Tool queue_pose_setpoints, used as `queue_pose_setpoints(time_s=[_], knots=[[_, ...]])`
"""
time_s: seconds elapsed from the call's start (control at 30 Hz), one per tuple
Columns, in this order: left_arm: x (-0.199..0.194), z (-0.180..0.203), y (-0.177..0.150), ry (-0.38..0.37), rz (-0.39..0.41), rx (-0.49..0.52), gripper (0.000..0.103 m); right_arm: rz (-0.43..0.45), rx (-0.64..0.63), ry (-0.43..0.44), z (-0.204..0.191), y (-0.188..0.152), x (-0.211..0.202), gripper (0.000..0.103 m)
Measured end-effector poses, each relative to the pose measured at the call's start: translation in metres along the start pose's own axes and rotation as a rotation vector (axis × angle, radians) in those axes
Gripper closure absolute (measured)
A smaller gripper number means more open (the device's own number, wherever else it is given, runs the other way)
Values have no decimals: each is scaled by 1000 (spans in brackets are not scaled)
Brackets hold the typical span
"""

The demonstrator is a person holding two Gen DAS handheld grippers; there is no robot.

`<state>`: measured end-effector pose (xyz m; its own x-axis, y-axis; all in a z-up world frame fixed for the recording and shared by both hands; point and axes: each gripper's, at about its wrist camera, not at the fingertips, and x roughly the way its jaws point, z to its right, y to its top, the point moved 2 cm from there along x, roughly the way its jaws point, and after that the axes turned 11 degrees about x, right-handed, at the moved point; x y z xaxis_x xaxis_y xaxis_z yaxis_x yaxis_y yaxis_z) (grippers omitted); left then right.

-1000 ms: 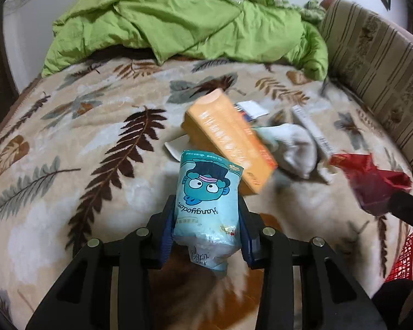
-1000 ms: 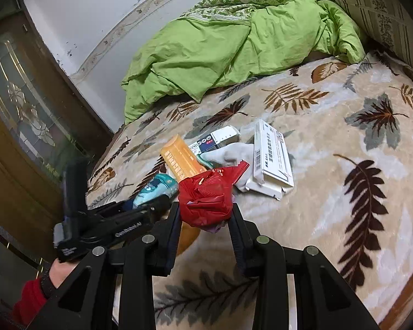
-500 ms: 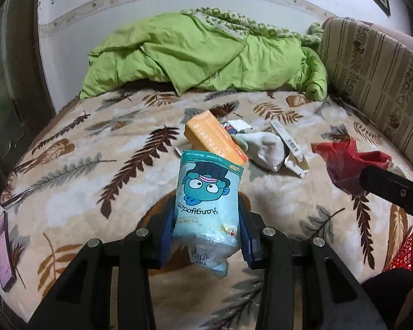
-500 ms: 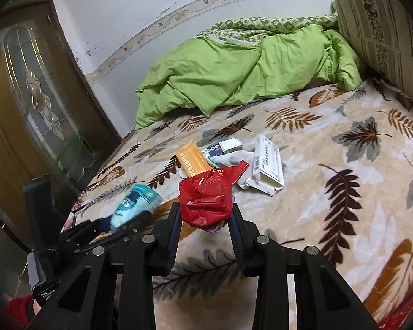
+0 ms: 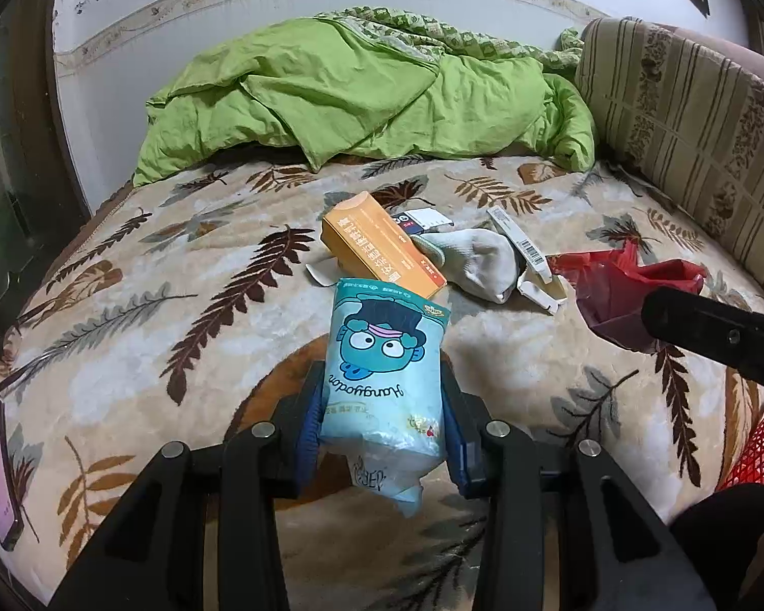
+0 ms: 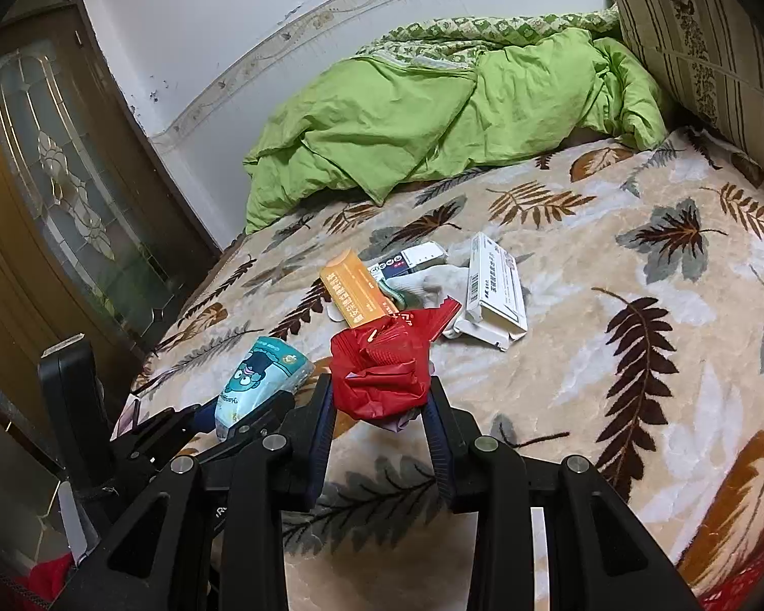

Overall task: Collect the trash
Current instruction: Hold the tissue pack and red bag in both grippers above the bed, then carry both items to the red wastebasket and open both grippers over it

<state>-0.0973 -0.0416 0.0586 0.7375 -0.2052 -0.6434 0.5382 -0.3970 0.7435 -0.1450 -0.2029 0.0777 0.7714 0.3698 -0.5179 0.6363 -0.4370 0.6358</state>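
Both grippers are loaded and raised clear of the leaf-patterned blanket, so the relation that matters is where the red mesh basket lies: only a corner of it shows, at the lower right edge of the left wrist view, below and right of both loads. The right gripper looks the nearer one to it.

The left gripper is closed on a pale blue cartoon tissue pack, which stands upright in the frame centre, long axis running away from the camera, pinched near its lower end. The right gripper clamps a crumpled red plastic bag, bunched between its pads at frame centre.

Uncollected litter lies in mid-frame beyond both claws: an orange carton, a white sock, a white barcoded box and a small dark-and-white box. Both grippers point toward the green duvet, roughly level.
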Motion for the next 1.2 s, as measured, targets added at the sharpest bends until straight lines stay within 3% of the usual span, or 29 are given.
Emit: queue_pose_setpoints(time_s=[0.8,0.93,1.2], knots=[[-4,5,3,-32,13,5,64,9,9,-7,3,2,-5,67],[-17,20,9,-77,36,29,64,1,30,-13,11,3,-20,67],[-43,75,31,-217,79,100,64,69,81,-64,44,4,-98,67]])
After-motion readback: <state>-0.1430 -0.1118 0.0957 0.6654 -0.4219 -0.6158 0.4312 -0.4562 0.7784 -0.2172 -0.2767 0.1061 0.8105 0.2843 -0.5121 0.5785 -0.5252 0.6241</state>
